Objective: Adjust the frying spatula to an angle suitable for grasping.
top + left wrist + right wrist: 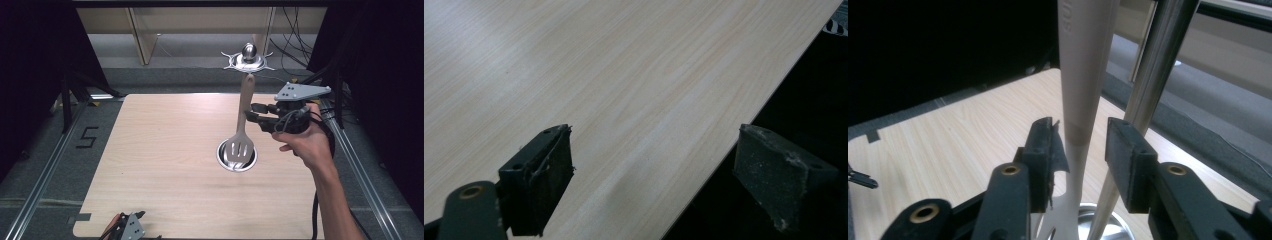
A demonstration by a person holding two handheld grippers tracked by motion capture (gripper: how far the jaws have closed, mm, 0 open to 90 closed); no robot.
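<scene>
Pale woodgrain table, slotted spatula, steel cup

High view overlooks the whole table; both gripper views sit close above that same tabletop.

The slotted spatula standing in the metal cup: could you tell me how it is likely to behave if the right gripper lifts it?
The slotted spatula looks rigid: its long handle stands straight, so it should lift without flexing. Its smooth, tapering handle may slip through the right gripper, whose jaws sit open around it. The metal cup is low, so a sideways nudge could probably tip the spatula over.
</scene>
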